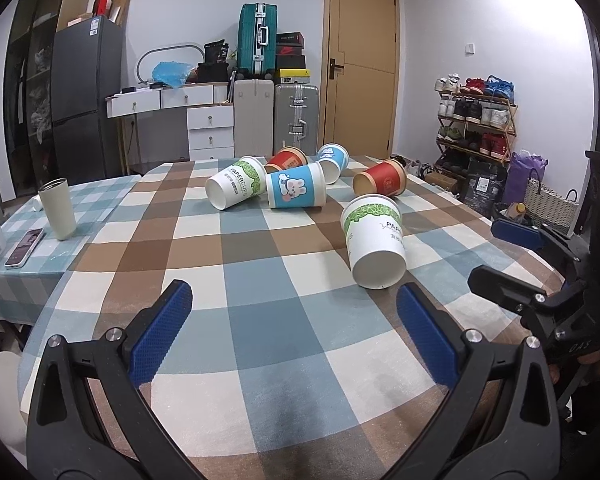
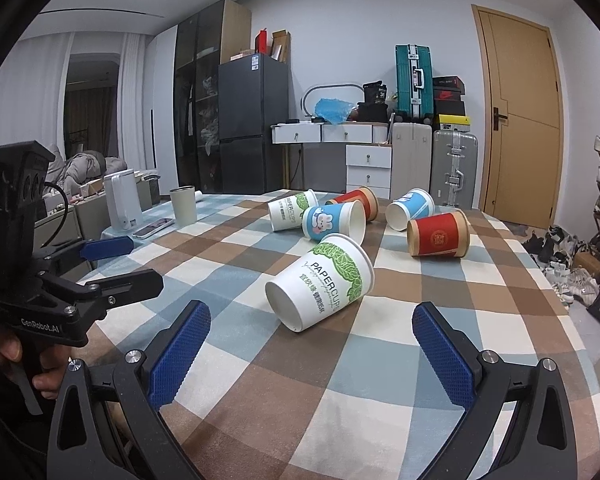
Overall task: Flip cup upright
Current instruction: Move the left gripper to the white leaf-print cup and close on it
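Several paper cups lie on their sides on the checked tablecloth. The nearest is a white cup with a green leaf band, also in the right wrist view, its base toward me. Behind it lie a blue rabbit cup, another white-green cup, two red cups and a second blue cup. My left gripper is open and empty, short of the nearest cup. My right gripper is open and empty, just before that cup.
A beige tumbler, a phone and a white kettle stand on the table's left side. Suitcases, drawers, a fridge and a shoe rack line the room behind. The table's right edge drops off near the red cup.
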`<state>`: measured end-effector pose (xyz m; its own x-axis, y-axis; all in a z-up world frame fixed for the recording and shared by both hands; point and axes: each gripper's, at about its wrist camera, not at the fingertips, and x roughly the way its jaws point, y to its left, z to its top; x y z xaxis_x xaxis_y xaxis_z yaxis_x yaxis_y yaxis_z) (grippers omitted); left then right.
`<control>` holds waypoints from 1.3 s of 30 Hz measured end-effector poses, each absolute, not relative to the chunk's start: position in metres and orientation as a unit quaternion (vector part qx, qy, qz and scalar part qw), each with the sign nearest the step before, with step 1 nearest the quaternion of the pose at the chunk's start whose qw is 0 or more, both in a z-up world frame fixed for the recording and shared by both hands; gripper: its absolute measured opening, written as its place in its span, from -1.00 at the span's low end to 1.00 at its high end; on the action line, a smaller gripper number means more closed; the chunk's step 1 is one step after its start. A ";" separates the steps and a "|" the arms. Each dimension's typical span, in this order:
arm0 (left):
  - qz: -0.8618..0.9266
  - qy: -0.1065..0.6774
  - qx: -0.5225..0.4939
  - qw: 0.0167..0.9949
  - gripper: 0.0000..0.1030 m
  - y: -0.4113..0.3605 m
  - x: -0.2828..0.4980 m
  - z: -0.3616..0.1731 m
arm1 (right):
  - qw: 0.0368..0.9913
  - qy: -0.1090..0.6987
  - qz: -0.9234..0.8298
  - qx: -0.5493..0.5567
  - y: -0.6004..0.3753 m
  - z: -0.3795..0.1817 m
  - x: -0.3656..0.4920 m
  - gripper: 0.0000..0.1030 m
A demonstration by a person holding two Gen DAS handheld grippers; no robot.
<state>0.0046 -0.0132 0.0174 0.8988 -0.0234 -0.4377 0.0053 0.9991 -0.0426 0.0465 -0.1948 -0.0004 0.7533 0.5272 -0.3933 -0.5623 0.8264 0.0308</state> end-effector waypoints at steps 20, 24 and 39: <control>-0.019 0.263 -0.009 0.965 0.98 -0.036 0.044 0.021 | 0.942 0.215 0.256 -0.037 -0.217 0.000 0.057 1.00; -0.027 0.277 -0.015 0.960 0.98 -0.039 0.057 0.019 | 0.943 0.216 0.251 -0.042 -0.218 -0.002 0.058 1.00; -0.044 0.327 -0.008 0.944 0.98 -0.055 0.117 0.010 | 0.948 0.220 0.226 -0.029 -0.228 -0.004 0.065 1.00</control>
<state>0.1165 -0.0552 0.0103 0.7822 -0.0878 -0.6168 0.0769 0.9961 -0.0443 0.0645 -0.2279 -0.0036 0.8007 0.4160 -0.4311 -0.4420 0.8960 0.0438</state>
